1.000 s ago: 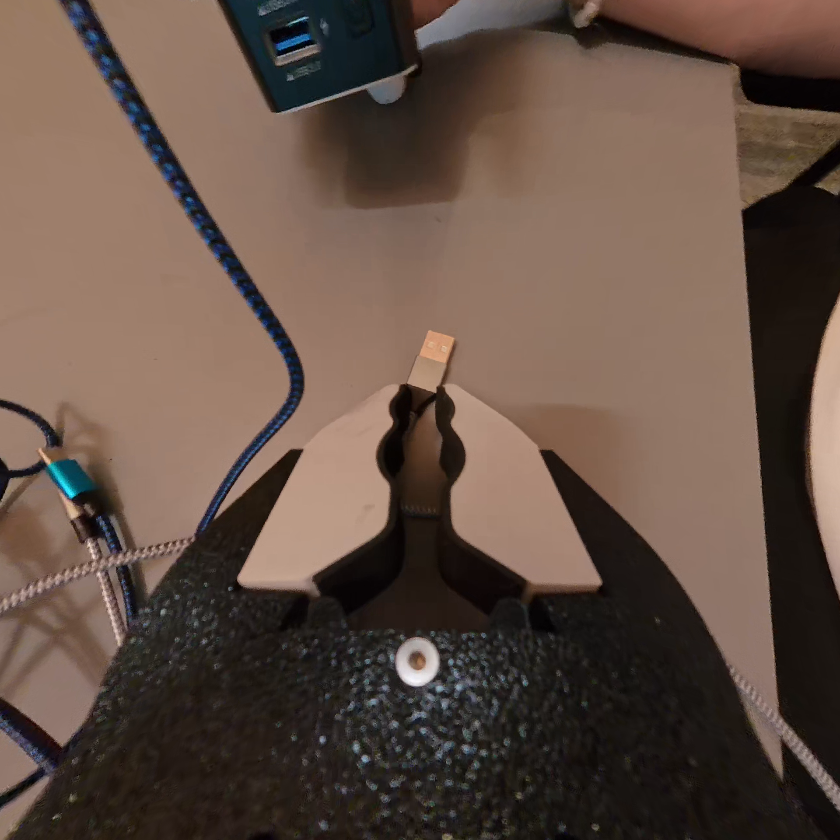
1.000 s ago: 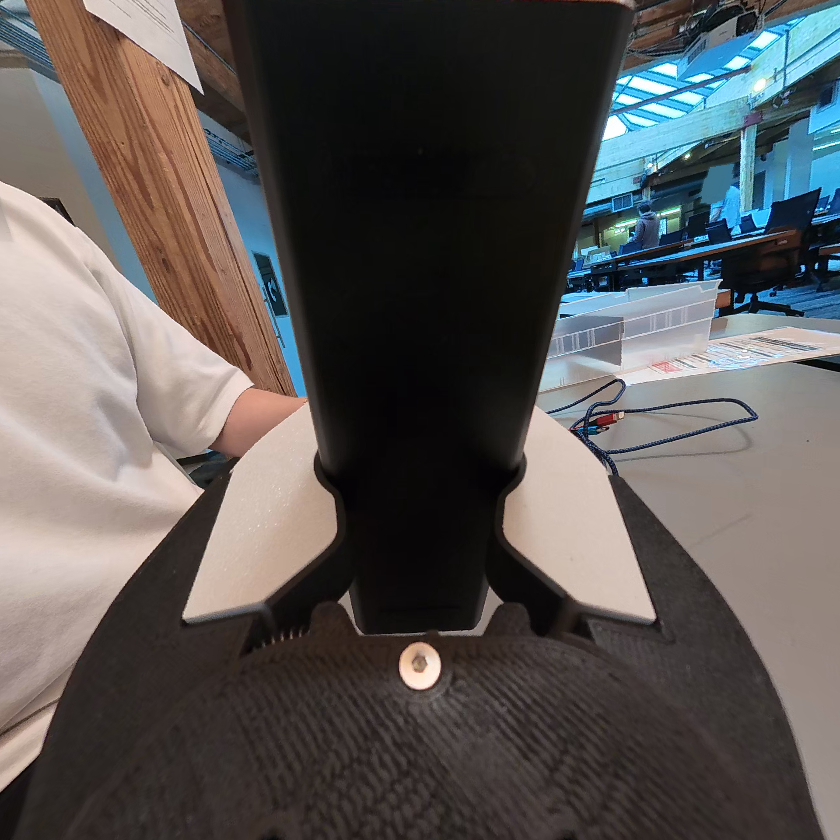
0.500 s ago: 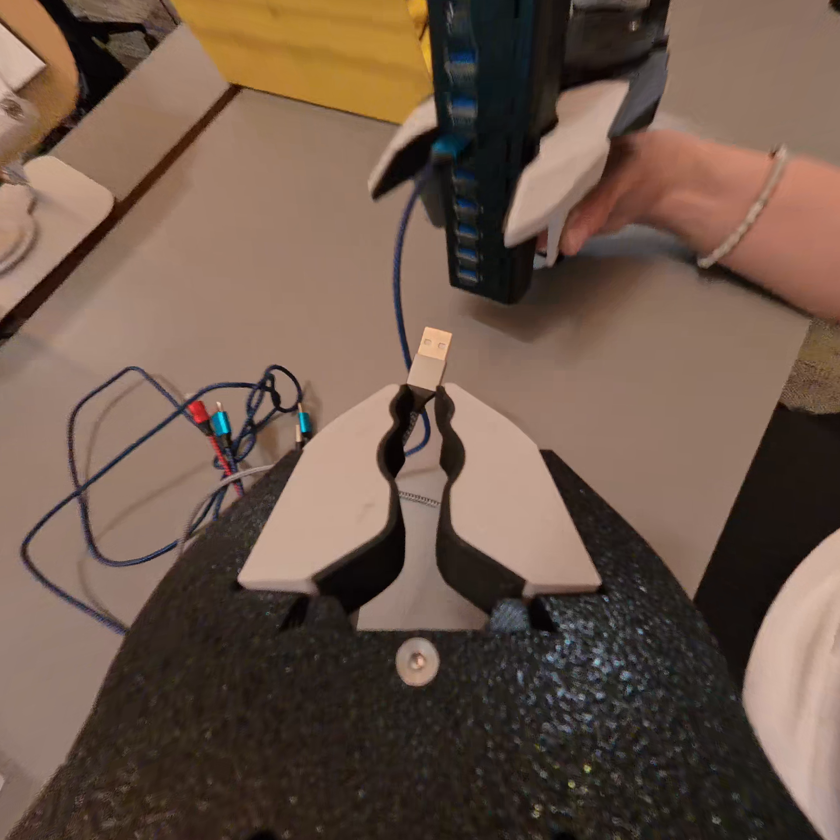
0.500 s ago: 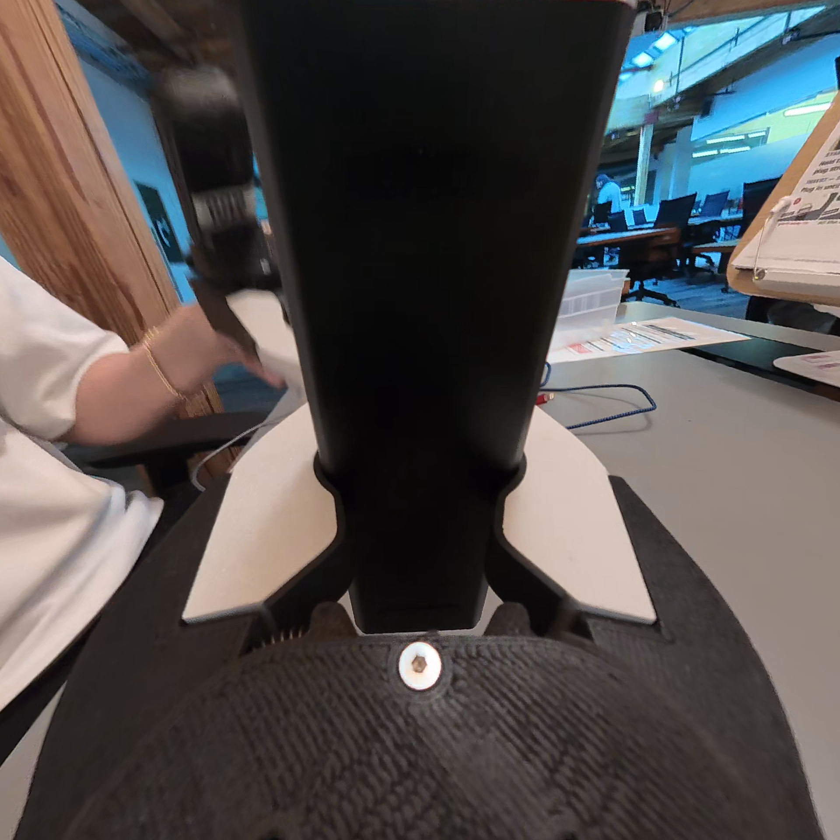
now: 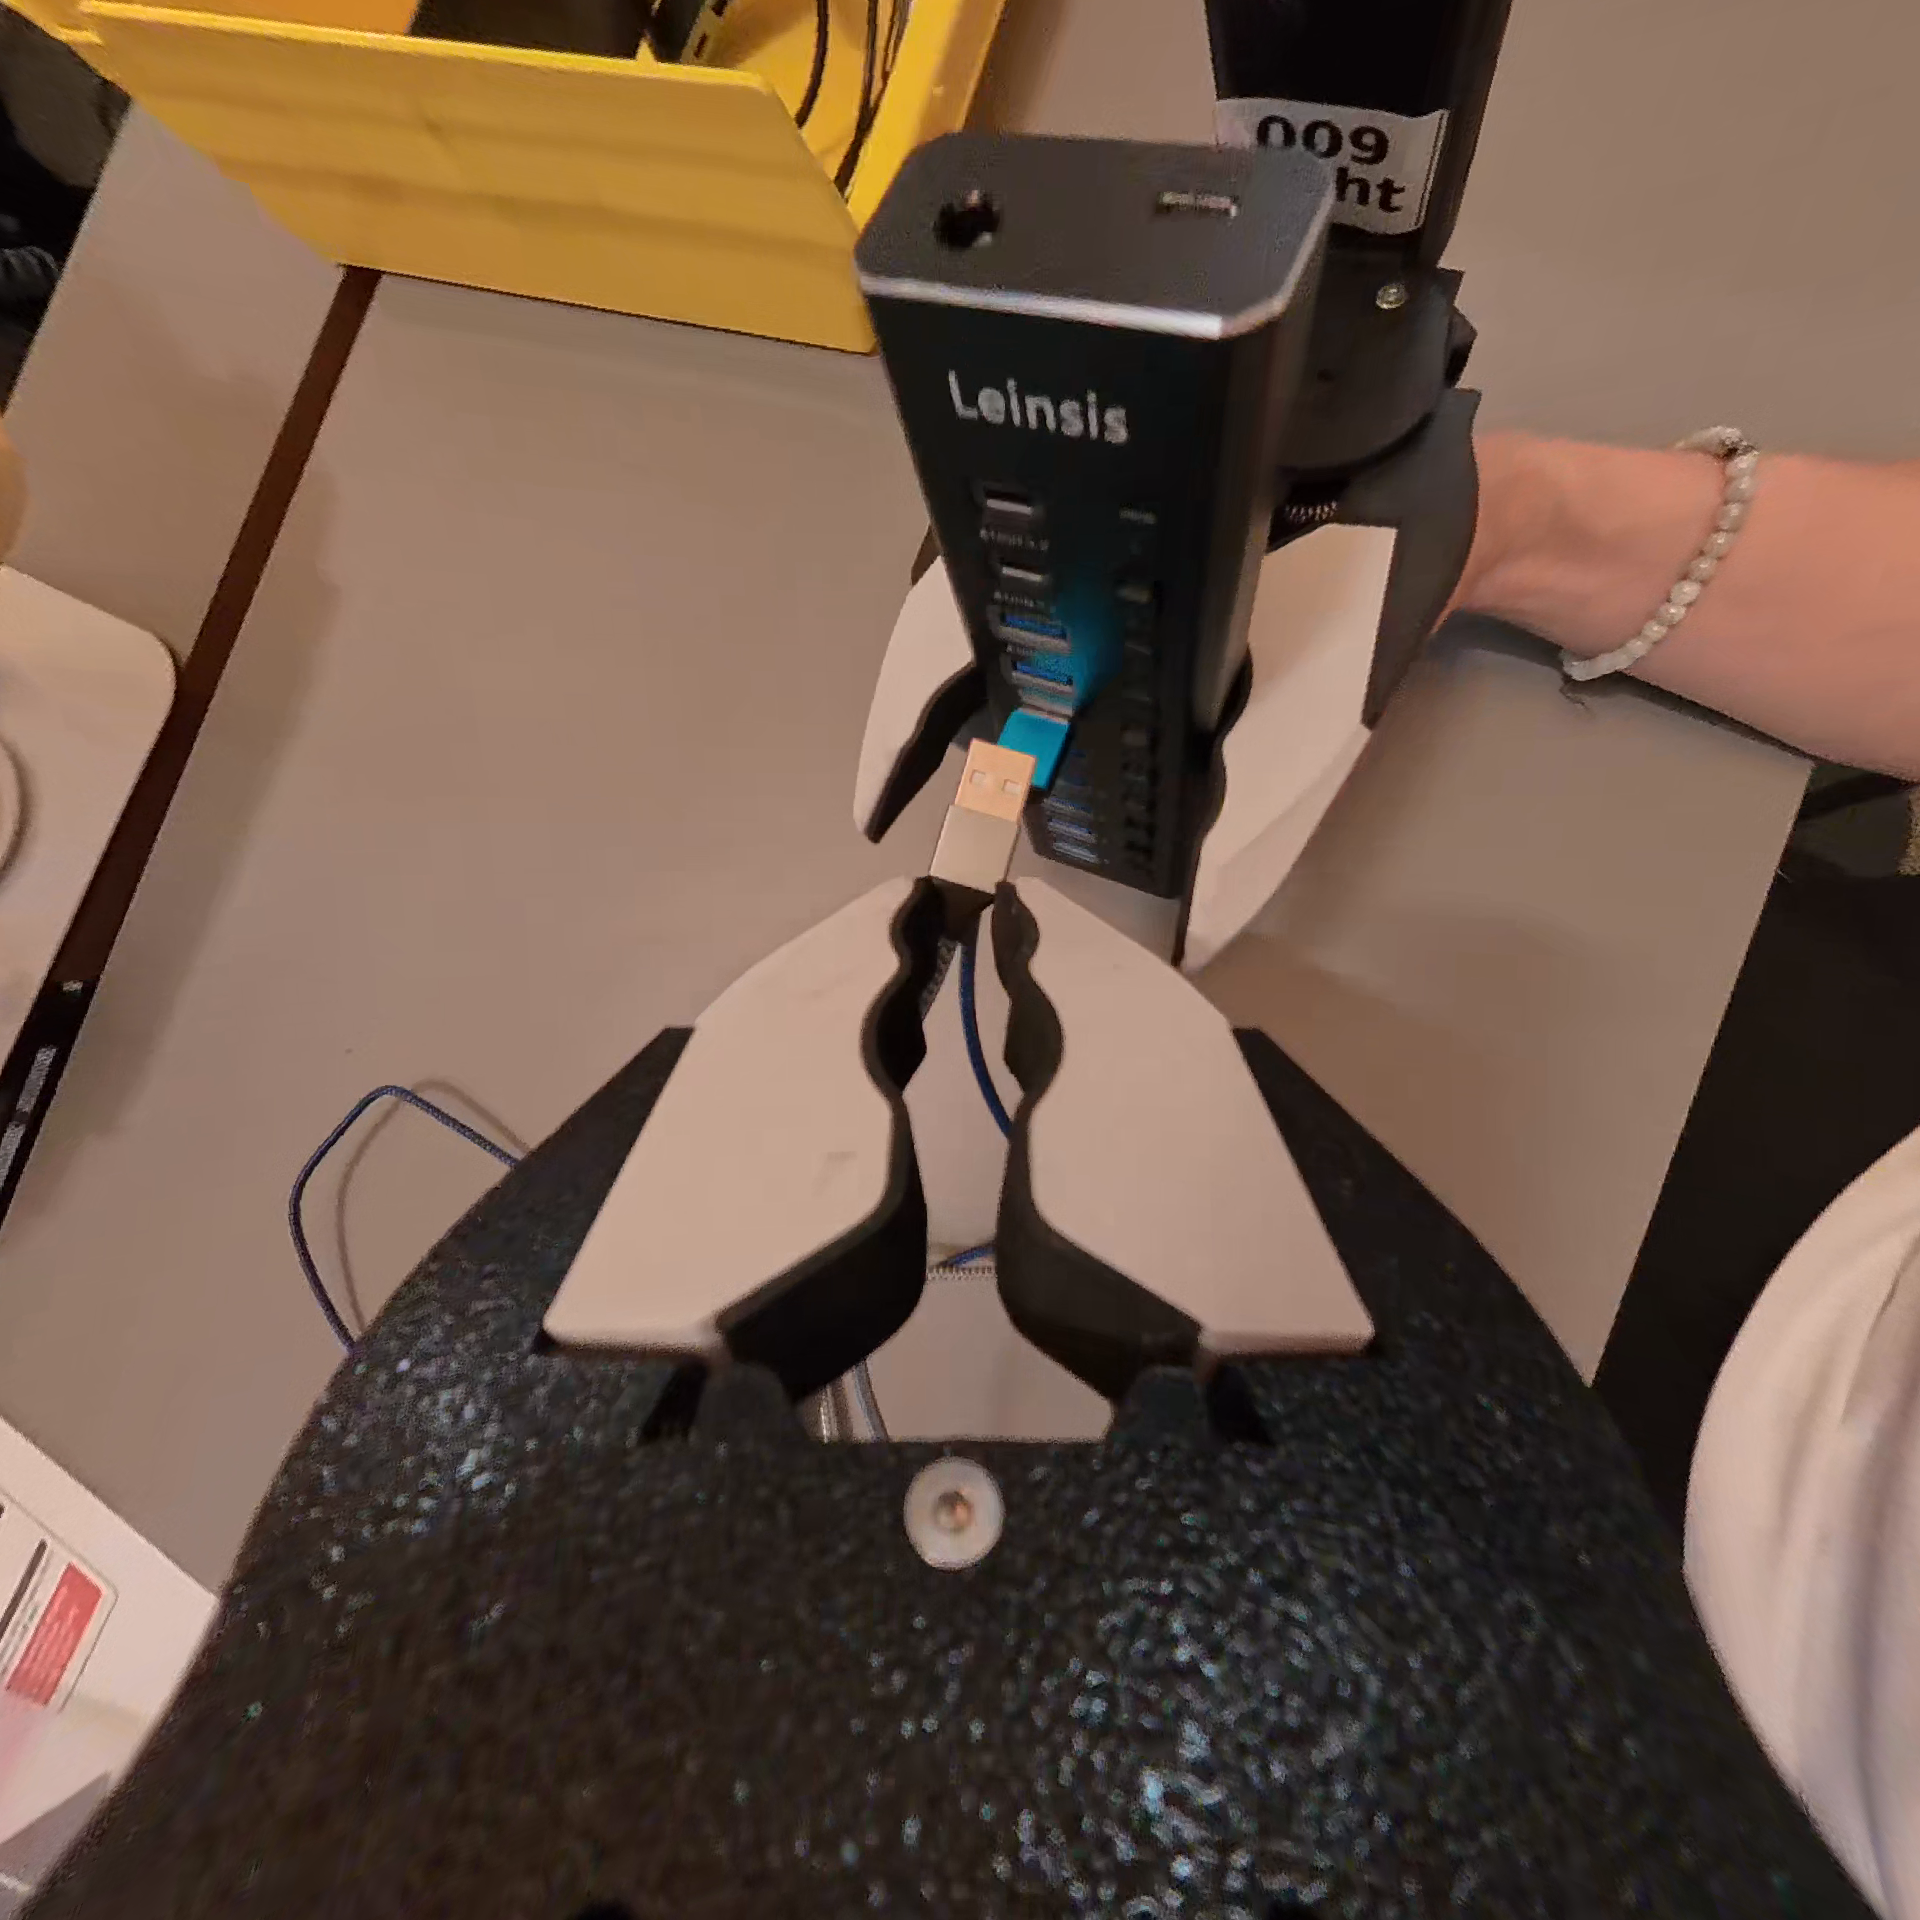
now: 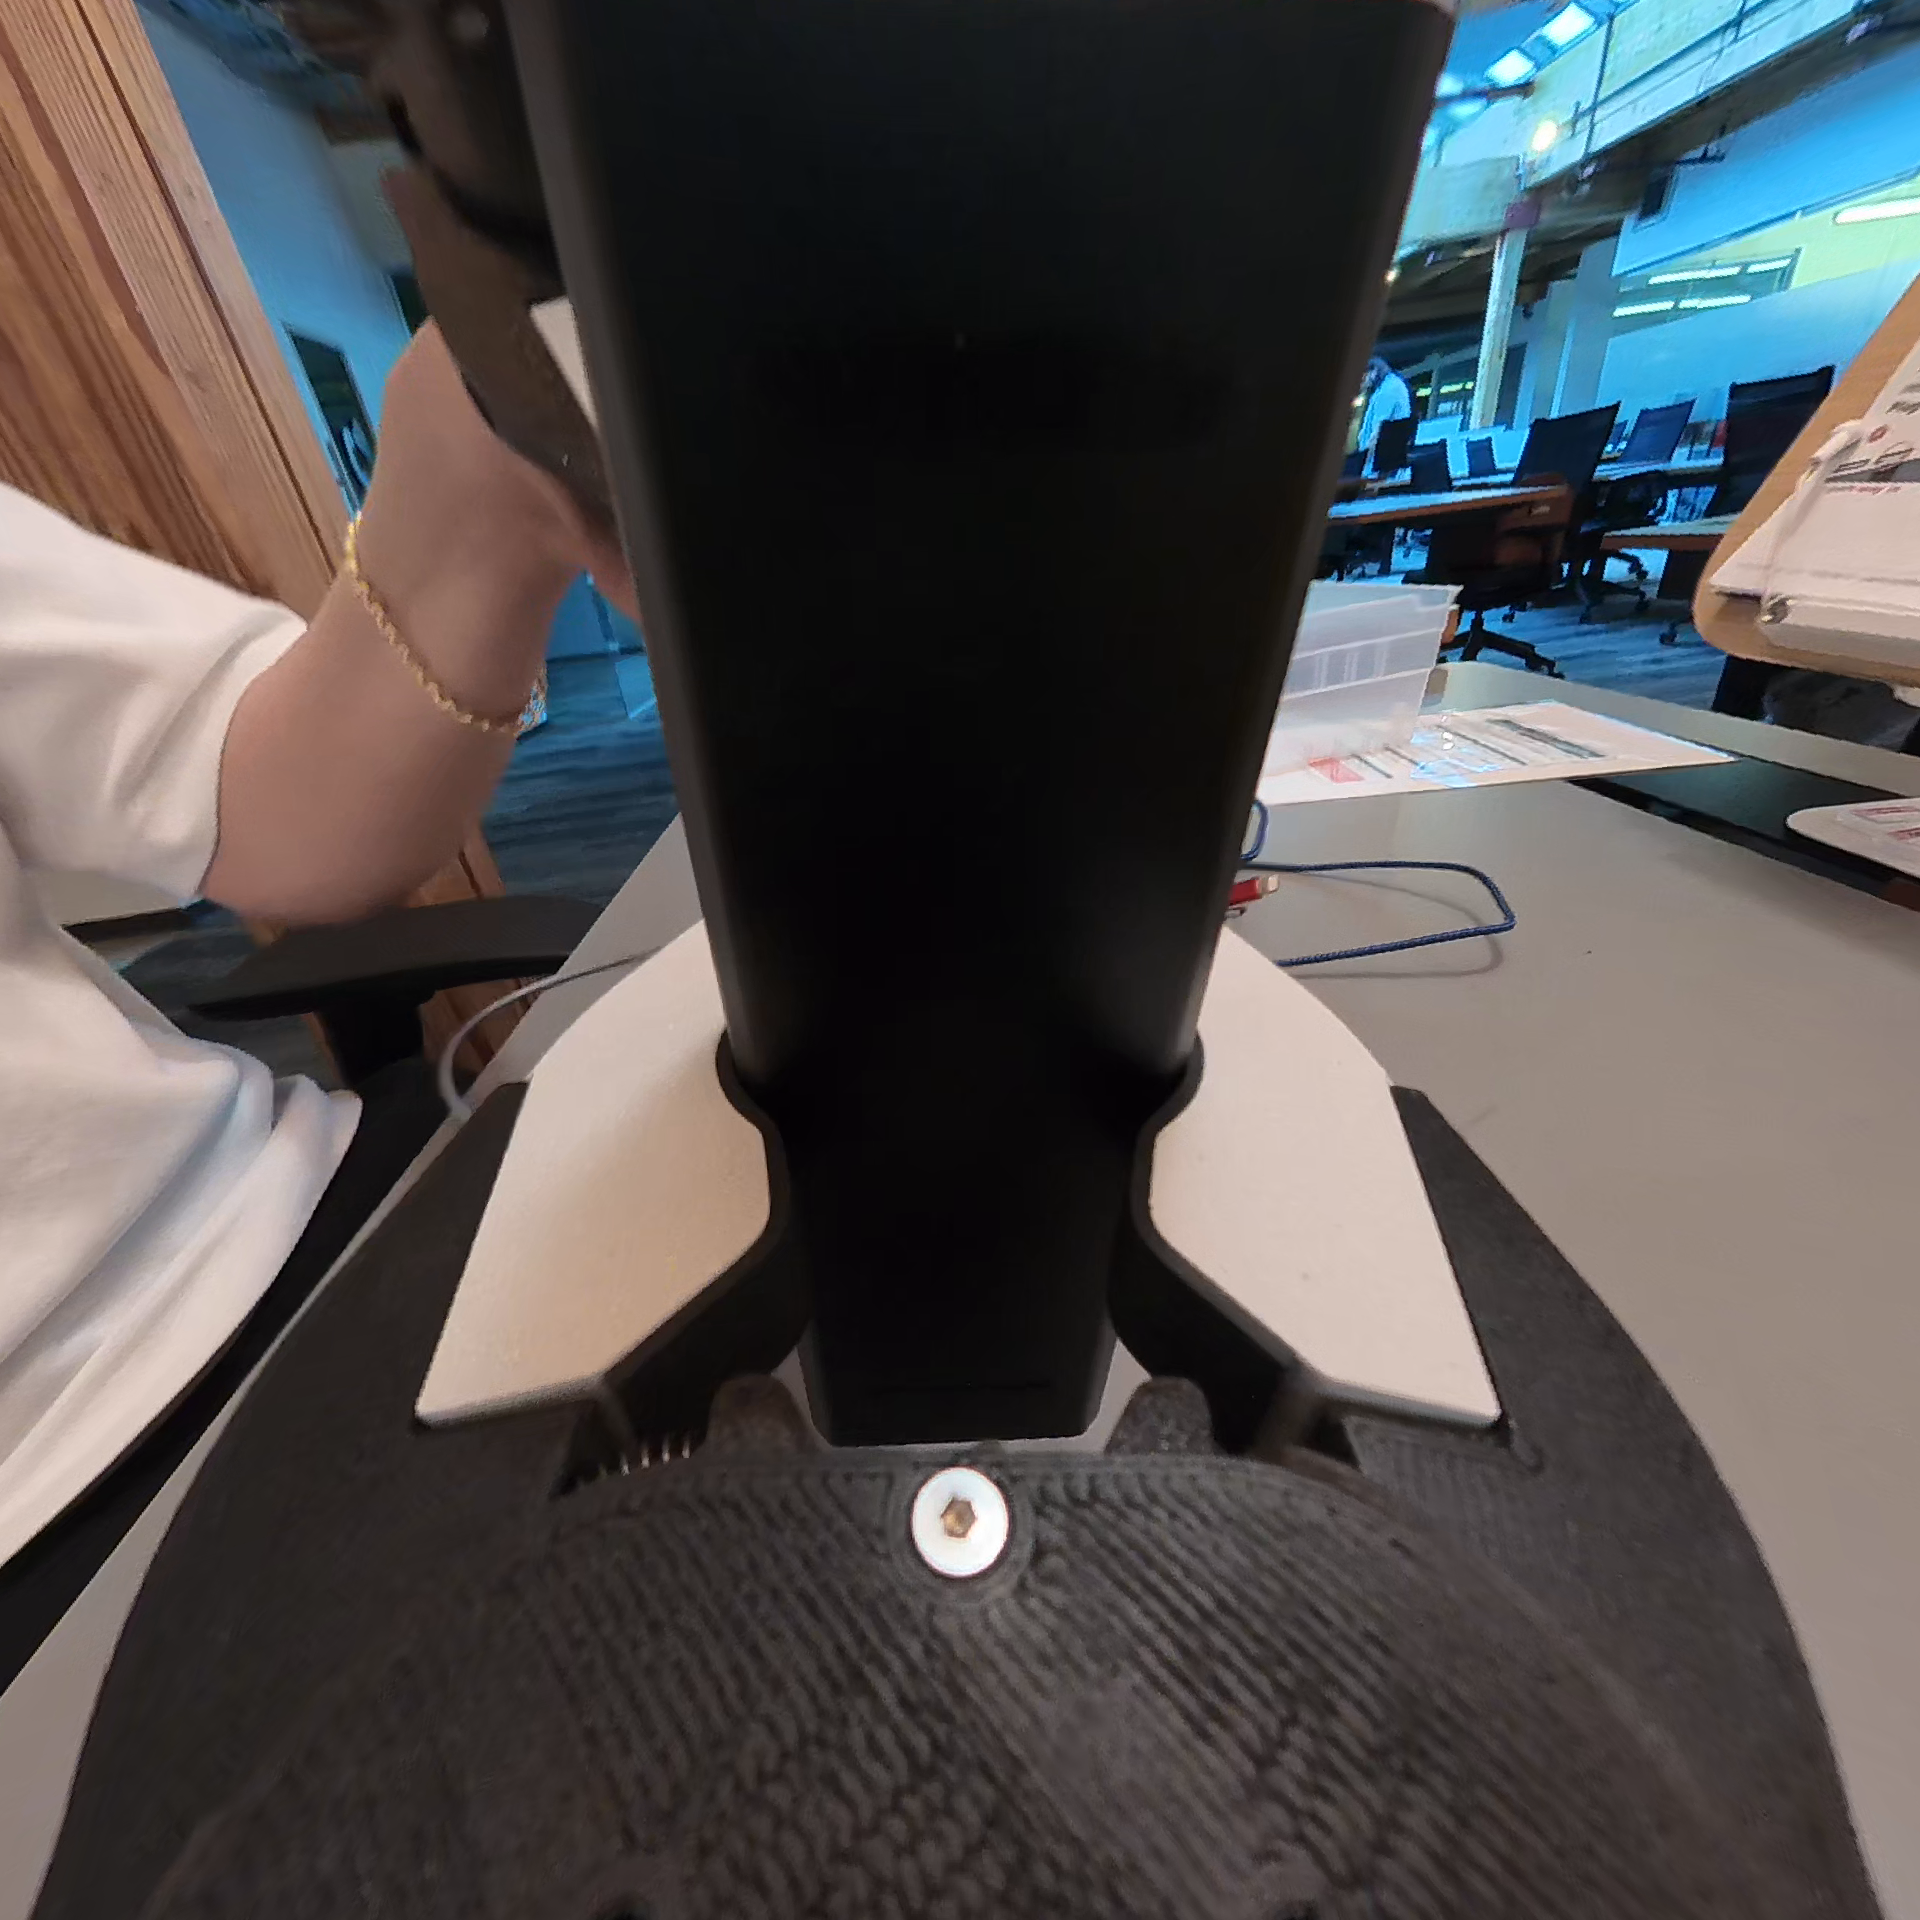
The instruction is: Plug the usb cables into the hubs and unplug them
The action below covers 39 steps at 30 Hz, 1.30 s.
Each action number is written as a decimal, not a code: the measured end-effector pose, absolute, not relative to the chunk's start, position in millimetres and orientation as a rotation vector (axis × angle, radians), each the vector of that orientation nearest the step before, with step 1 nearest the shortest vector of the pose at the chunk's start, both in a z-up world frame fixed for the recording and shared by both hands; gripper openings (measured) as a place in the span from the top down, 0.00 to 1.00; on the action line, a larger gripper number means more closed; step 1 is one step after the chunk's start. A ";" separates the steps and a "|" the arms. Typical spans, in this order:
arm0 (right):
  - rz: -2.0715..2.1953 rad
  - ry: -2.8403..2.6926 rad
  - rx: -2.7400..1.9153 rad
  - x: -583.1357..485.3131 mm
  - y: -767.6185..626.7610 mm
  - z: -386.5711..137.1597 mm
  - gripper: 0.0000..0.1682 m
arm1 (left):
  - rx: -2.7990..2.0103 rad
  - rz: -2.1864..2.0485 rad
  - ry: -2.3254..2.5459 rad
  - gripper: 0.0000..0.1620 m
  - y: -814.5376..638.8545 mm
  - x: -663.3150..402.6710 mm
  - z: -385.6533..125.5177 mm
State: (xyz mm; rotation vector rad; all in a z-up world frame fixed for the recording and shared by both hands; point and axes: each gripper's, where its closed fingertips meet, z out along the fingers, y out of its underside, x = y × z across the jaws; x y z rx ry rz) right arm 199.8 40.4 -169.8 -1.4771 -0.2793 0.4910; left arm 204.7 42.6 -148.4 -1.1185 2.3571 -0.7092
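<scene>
Ahead of my left tongs [image 5: 958, 902]: they pinch the USB plug [image 5: 982, 810], now almost touching the hub [image 5: 1081, 488]; half a second ago a clear gap remained.
My right tongs [image 6: 961, 1049]: clamped round the upright hub.
Meaning: insertion comes next, I judge.

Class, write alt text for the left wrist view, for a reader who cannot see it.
The left gripper pinches a silver USB plug, aiming it at the port column of a black hub held upright by the right gripper. A blue plug already sits in the hub, above a grey table.
</scene>
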 end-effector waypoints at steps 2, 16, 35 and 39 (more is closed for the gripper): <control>0.485 -0.290 -1.496 197.8 42.0 -172.0 0.57 | -1.116 -0.685 2.397 0.94 42.4 206.5 -150.9; 0.484 -0.321 -1.533 192.5 44.5 -176.7 0.57 | -1.130 -0.648 2.527 0.94 33.5 210.6 -163.1; 0.498 -0.292 -1.529 196.5 45.0 -175.7 0.57 | -1.210 -1.137 2.356 0.94 29.8 217.1 -164.7; 0.486 -0.315 -1.537 193.2 45.0 -176.9 0.57 | -1.098 -0.804 2.347 0.94 32.6 213.7 -163.6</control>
